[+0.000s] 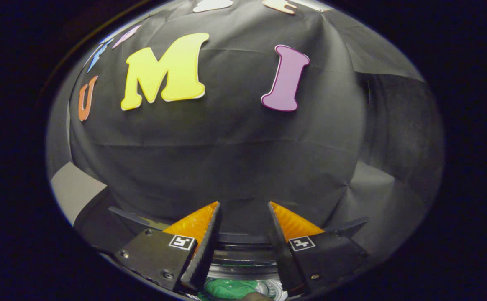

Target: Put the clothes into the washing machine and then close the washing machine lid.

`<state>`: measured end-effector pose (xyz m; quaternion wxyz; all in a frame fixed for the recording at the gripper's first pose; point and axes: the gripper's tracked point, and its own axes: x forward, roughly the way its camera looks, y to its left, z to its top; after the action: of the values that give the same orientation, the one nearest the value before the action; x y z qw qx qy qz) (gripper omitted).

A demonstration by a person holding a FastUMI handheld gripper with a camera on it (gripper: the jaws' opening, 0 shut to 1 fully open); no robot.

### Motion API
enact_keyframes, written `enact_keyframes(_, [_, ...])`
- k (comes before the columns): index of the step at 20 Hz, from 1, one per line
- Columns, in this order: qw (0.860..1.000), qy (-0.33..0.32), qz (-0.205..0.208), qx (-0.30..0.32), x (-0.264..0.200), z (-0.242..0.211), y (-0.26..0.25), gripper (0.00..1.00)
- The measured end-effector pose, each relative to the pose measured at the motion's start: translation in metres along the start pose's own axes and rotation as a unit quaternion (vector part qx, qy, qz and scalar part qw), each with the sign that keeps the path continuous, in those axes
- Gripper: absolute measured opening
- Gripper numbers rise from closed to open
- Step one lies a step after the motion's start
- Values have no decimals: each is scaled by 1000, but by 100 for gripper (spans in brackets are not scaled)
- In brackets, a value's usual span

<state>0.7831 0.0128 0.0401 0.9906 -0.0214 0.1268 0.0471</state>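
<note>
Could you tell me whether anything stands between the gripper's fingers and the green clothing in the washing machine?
Nothing visible does. The gripper is open, its fingers apart and holding nothing. The green clothing lies below them inside the washing machine drum, with only open space between.

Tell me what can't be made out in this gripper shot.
- Washer: just a strip of its rim and drum shows between the fingers; the rest is cut off below, and the lid's state can't be told.
- Green cloth: partly cut off and flanked by the open gripper, so its full shape is unclear.
</note>
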Motion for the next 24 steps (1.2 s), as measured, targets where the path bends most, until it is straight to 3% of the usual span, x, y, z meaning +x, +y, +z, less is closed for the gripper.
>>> enact_keyframes(24, [994, -106, 0, 13, -52, -15, -1, 68])
